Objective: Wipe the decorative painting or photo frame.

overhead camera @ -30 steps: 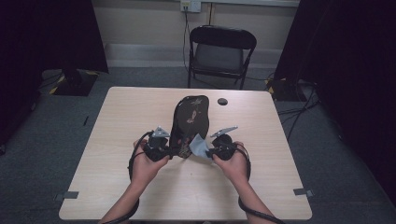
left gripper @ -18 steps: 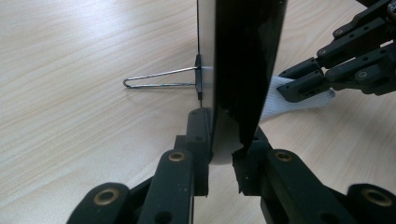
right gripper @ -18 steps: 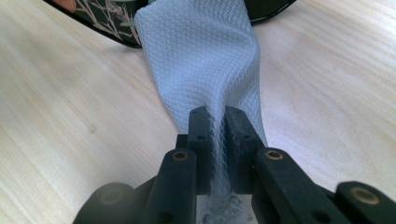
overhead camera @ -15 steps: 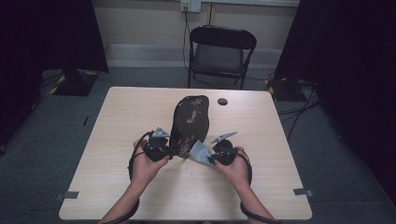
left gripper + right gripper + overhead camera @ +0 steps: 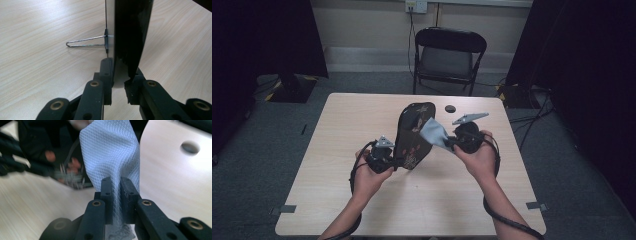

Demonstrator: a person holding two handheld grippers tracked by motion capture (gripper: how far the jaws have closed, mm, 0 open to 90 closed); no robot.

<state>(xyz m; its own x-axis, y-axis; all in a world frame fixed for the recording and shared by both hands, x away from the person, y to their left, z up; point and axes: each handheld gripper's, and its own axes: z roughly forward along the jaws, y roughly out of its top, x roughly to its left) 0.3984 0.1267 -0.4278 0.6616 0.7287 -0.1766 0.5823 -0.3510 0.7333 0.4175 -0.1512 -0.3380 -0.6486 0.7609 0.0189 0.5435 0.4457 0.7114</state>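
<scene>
A dark oval plate [image 5: 413, 135] with small red and pale marks on it is standing up on its edge, near the middle of the surface [image 5: 337, 145]. Its lower end is sitting between the left tongs [image 5: 393, 161], and its top is leaning away toward the far side. In the left gripper view the left tongs [image 5: 120, 86] are pressing tight on the thin edge of the plate [image 5: 131, 32]. A little wire stand [image 5: 86, 42] is sticking out from the plate's side there.

A pale blue cloth [image 5: 435, 134] is lying against the right side of the plate. The right tongs [image 5: 452, 144] are pinching it. In the right gripper view the right tongs [image 5: 117, 192] are squeezing shut on the bumpy cloth [image 5: 110, 152], and the cloth is fanning out above them. The plate [image 5: 50, 157] is looking blurry behind it.

A small dark round thing [image 5: 450, 108] is sitting on the surface past the plate, well apart from it. A black folding chair [image 5: 447, 57] is standing beyond the far edge.
</scene>
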